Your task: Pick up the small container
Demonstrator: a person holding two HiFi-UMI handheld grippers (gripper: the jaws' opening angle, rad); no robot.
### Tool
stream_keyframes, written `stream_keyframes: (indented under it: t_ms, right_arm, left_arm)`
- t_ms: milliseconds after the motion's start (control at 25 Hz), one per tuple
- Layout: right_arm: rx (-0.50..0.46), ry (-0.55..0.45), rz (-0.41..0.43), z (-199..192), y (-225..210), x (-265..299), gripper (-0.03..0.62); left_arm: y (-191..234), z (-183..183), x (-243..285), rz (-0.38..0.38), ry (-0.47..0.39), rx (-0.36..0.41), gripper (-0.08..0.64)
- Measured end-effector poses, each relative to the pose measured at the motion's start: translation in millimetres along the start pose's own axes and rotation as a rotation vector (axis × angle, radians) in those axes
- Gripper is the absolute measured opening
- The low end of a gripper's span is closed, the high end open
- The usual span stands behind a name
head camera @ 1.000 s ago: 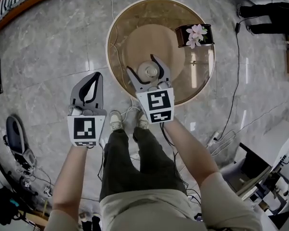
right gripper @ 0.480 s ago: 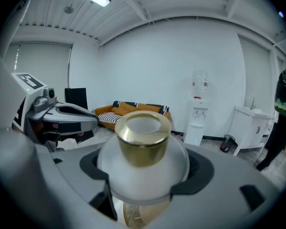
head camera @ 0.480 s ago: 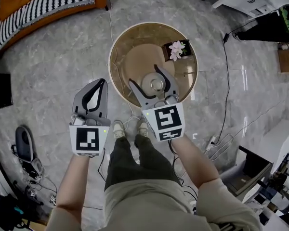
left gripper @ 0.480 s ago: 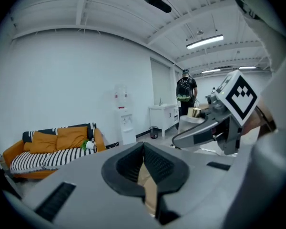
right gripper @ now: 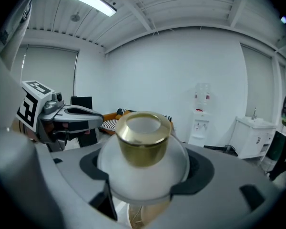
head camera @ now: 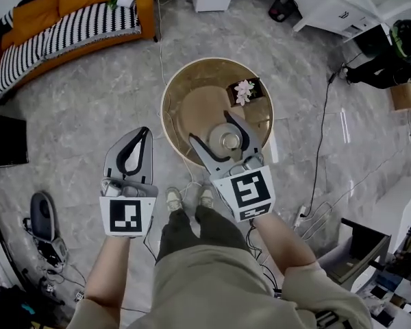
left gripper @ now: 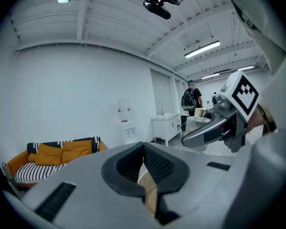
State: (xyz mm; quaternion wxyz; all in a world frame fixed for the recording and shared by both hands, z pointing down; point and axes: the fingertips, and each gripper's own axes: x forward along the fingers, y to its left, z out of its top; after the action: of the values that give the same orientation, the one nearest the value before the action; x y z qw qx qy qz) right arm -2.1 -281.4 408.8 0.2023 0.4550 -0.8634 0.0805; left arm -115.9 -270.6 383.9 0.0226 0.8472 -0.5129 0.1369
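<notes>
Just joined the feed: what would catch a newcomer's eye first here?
The right gripper is shut on the small container, frosted white with a gold neck, over the round table. The left gripper is shut and empty over the floor; pink flowers sit at the table's far side.

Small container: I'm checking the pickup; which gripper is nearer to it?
Right. The right gripper clamps the small container between its jaws; the left gripper, shut, hangs apart over the floor.
</notes>
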Motion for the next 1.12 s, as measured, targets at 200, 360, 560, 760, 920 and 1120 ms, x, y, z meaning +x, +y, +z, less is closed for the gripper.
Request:
stream_keyframes:
  t_ms: [200,360,560,760,920,1120]
  right_arm:
    - [-0.022,-0.033,-0.009,32.0,6.2,-28.9,0.334]
    - [-0.025,-0.062,-0.001,53.9,12.6,-49.7,0.334]
    - [-0.051,-0.075,-0.009,79.7,12.7,-83.3,0.334]
    - [-0.080,-0.100,-0.006,101.2,19.0,-111.3,0.334]
    - [-0.093,-0.124,0.000,119.1,28.3,-133.0,0.334]
    - [-0.094,-0.124,0.007,129.9,40.1,-162.0,0.334]
  left_arm:
    - [-1.8,31.3,-27.1,-0.005,-0.027,0.015,0.006]
    - [-5.9,50.2,-48.8,0.003,-0.046,0.047,0.006]
    - [-14.5,70.7,-73.2,0.010,-0.047,0.053,0.006]
    - [-11.6,90.7,-91.4,0.035,-0.035,0.061,0.006]
    - [-7.9,109.8,-103.7,0.060,-0.052,0.039,0.006]
    - [-21.6,126.4,-120.4,0.033,-0.087,0.061,0.006]
